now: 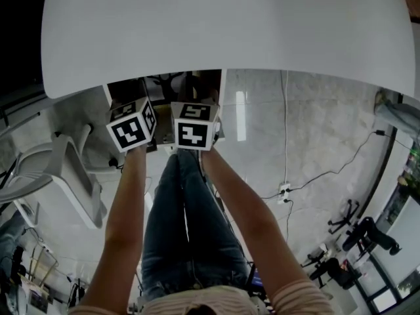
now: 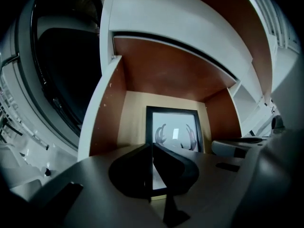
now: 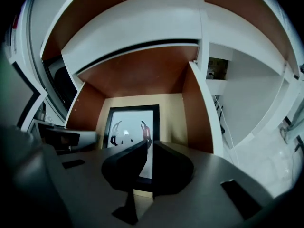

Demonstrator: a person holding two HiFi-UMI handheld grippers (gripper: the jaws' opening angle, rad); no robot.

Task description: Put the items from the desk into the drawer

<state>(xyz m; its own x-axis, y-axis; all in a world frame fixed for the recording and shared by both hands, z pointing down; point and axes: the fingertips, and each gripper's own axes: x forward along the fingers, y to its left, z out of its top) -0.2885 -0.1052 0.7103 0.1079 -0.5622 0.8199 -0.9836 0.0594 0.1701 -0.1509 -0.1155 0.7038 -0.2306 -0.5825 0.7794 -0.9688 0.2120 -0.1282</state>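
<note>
The head view shows the desk (image 1: 223, 25) edge and marker cubes (image 1: 133, 128) over the open drawer (image 1: 222, 104), its contents hidden. The gripper views show a frame (image 2: 174, 127) with an antler print lying flat on the drawer floor. The left gripper (image 2: 152, 148) is pinched together and empty. The right gripper (image 3: 147, 148) is slightly apart and empty. The frame lies beyond both.

- The drawer (image 2: 107, 122) is standing open under the bench (image 1: 230, 25), whose white edge is overhanging it and capping the room above.
- Its brown side walls are closing in on both sides.
- A framed picture (image 2: 175, 129) is lying flat on the drawer floor, filling the middle and leaving tan strips bare beside it.
- The left claw (image 2: 151, 145) and right claw (image 3: 150, 142) are crowding the drawer mouth side by side.
</note>
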